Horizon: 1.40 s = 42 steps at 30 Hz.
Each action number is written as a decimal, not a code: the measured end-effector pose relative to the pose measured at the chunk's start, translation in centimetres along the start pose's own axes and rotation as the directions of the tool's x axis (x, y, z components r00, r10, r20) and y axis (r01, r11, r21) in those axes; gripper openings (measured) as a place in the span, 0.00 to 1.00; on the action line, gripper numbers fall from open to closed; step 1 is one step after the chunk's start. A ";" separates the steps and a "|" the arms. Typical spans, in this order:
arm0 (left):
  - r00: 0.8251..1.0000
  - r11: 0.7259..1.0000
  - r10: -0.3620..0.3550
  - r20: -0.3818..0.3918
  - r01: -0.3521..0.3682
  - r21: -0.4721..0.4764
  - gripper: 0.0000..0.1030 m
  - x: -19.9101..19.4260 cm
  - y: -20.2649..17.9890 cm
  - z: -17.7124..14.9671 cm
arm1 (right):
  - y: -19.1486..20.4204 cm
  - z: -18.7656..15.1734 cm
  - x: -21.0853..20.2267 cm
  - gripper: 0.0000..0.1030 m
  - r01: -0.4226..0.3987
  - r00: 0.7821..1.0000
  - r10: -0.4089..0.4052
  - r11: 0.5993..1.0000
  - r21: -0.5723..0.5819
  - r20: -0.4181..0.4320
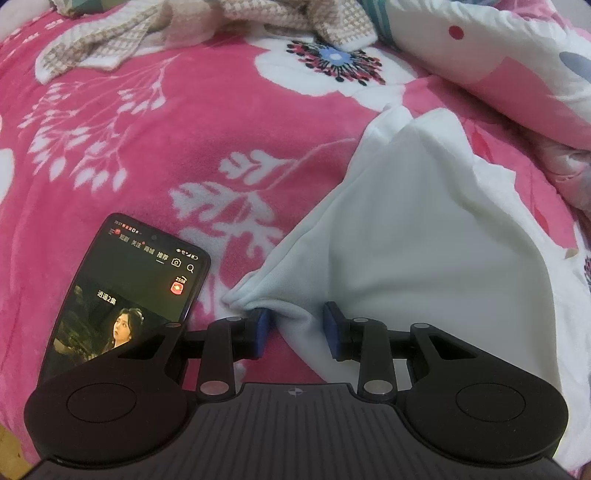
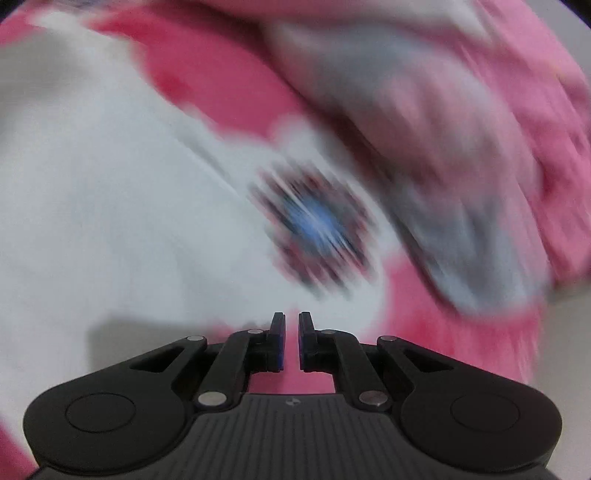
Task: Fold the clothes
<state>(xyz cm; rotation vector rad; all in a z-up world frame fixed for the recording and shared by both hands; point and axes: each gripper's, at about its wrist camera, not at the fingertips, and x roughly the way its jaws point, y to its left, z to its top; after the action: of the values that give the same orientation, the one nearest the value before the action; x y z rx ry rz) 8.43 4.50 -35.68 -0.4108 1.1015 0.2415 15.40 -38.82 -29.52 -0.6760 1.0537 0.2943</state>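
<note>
A white garment (image 1: 424, 240) lies spread on the pink floral blanket (image 1: 166, 147), on the right of the left wrist view. Its near-left corner is bunched between the blue pads of my left gripper (image 1: 296, 325), whose fingers stand apart around the fabric without clamping it. The right wrist view is heavily motion-blurred. There the white garment (image 2: 92, 203) fills the left side, and a blue flower print of the blanket (image 2: 317, 225) is at centre. My right gripper (image 2: 291, 332) hovers over pink blanket with its fingers almost together, only a slim gap and nothing between them.
A phone (image 1: 140, 280) with a lit screen lies on the blanket just left of my left gripper. A beige houndstooth garment (image 1: 258, 18) is crumpled at the far edge. A white and pink quilt (image 1: 498, 66) is piled at the upper right.
</note>
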 end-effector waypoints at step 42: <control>0.993 0.993 -0.119 0.017 0.119 -0.012 0.32 -0.7 2.2 -0.7 | 8.0 25.3 10.1 0.14 -0.582 0.750 0.575 0.809 -0.085 0.328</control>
<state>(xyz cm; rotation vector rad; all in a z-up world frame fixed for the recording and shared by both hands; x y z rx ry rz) 6.70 6.21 -35.75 -0.4842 1.0562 0.1468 33.73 -17.47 -33.27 -0.2377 0.9054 0.9124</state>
